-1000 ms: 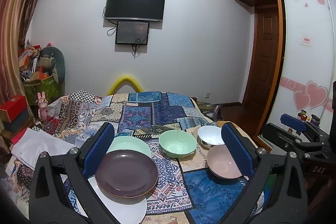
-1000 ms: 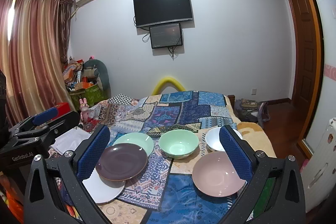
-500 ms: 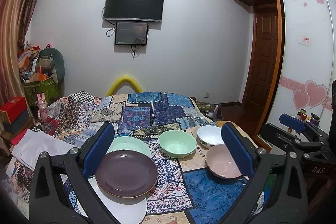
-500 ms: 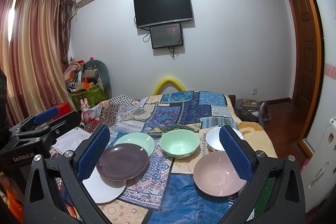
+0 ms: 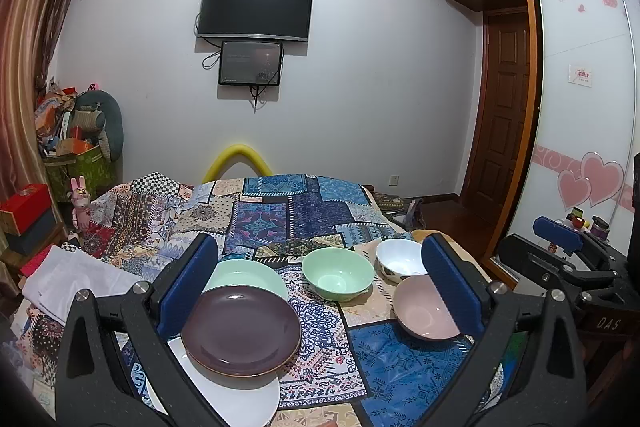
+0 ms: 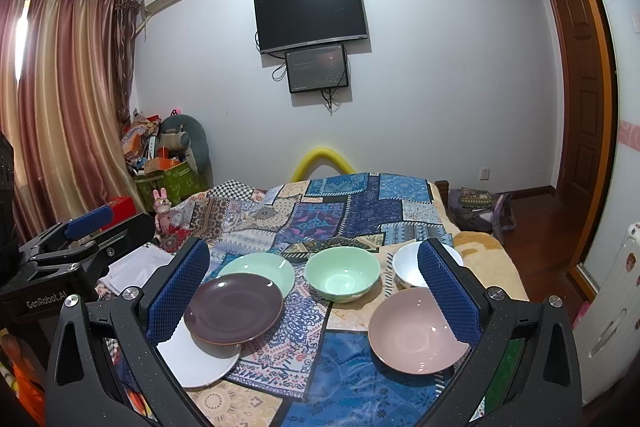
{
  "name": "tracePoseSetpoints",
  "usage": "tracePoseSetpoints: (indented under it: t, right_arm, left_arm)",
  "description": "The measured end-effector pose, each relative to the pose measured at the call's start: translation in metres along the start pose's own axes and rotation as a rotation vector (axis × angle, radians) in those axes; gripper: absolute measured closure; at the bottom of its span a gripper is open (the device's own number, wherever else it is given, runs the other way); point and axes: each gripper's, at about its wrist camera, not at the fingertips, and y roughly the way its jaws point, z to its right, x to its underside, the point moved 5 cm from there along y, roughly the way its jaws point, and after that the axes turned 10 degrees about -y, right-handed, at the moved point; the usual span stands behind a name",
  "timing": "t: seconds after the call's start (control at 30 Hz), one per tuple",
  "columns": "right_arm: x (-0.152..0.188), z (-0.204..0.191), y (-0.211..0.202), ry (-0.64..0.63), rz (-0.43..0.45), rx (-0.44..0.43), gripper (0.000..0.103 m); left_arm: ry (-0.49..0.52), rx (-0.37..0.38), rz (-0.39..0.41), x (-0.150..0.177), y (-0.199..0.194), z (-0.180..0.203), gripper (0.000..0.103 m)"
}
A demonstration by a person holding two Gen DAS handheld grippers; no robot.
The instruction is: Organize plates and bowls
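On a patchwork cloth lie a dark purple plate [image 5: 240, 331] overlapping a white plate [image 5: 236, 393] and a pale green plate [image 5: 248, 275]. To their right stand a green bowl [image 5: 338, 273], a white bowl [image 5: 400, 261] and a pink bowl [image 5: 424, 313]. The right wrist view shows the same purple plate [image 6: 234, 308], white plate [image 6: 200, 363], green plate [image 6: 260, 265], green bowl [image 6: 343, 278], white bowl [image 6: 408, 269] and pink bowl [image 6: 416, 331]. My left gripper [image 5: 320, 283] hovers open above the dishes, holding nothing. My right gripper [image 6: 314, 287] is open and empty too.
The patchwork cloth [image 5: 280, 215] covers a bed that drops off at the right toward a wooden floor [image 6: 532, 227] and door [image 5: 504, 99]. A folded white cloth [image 5: 76, 279] lies at the left. Boxes and a full green bin [image 6: 168, 171] crowd the left corner.
Both views have shifted only very slightly; the dishes stay where they were and both grippers remain open.
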Motion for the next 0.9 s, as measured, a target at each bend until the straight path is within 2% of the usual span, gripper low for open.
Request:
tracePoseSetpoints:
  t: [0.9]
  right_arm:
    - [0.0047, -0.0027, 0.0025, 0.003, -0.010, -0.007, 0.000]
  left_arm:
    - [-0.010, 0.000, -0.015, 0.0041, 0.0051, -0.0020, 0.000]
